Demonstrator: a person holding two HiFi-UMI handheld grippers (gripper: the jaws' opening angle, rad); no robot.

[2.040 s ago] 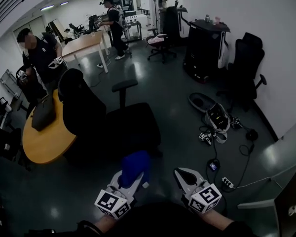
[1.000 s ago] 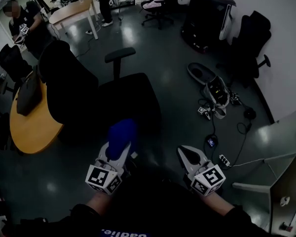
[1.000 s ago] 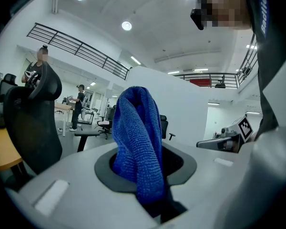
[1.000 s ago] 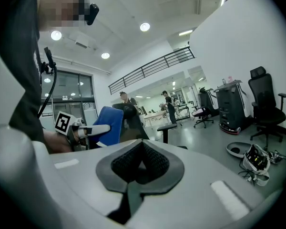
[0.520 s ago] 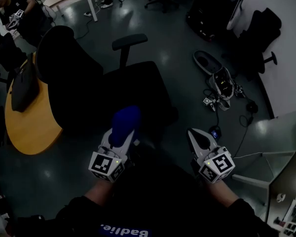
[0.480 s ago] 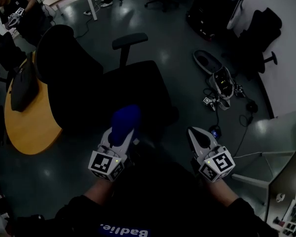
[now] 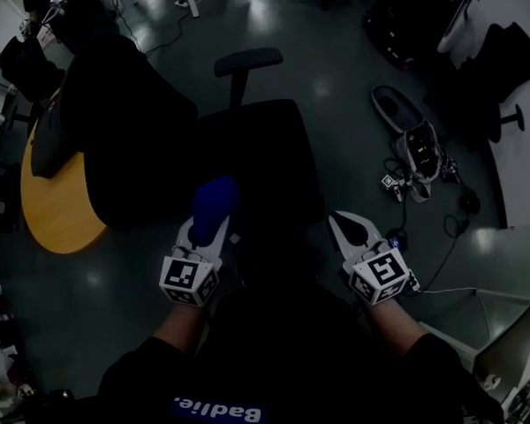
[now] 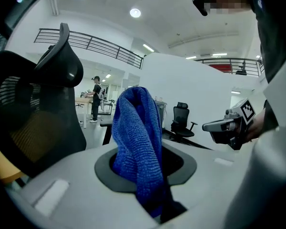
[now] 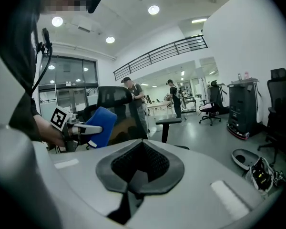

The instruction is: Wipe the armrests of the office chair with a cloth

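Note:
The black office chair point(image 7: 247, 162) stands just ahead of me, backrest point(image 7: 115, 140) at left, one armrest point(image 7: 247, 60) on its far side. The near armrest is not visible. My left gripper point(image 7: 201, 230) is shut on a blue cloth point(image 7: 214, 203), which stands up between its jaws over the seat's near edge. In the left gripper view the cloth point(image 8: 136, 137) fills the middle and the backrest point(image 8: 33, 104) rises at left. My right gripper point(image 7: 347, 228) is shut and empty, to the right of the seat. Its own view shows the far armrest point(image 9: 168, 121) and the held cloth point(image 9: 99, 122).
A round wooden table point(image 7: 57, 215) with a dark bag point(image 7: 49, 144) sits left of the chair. Gear and cables point(image 7: 421, 153) lie on the floor at right, near a black cabinet point(image 7: 415, 16) and another chair point(image 7: 508, 60). A person point(image 9: 133, 99) stands behind the chair.
The view has tilted down and come closer to the chair, so the seat now lies right ahead of both grippers. The cloth stays held in the left gripper.

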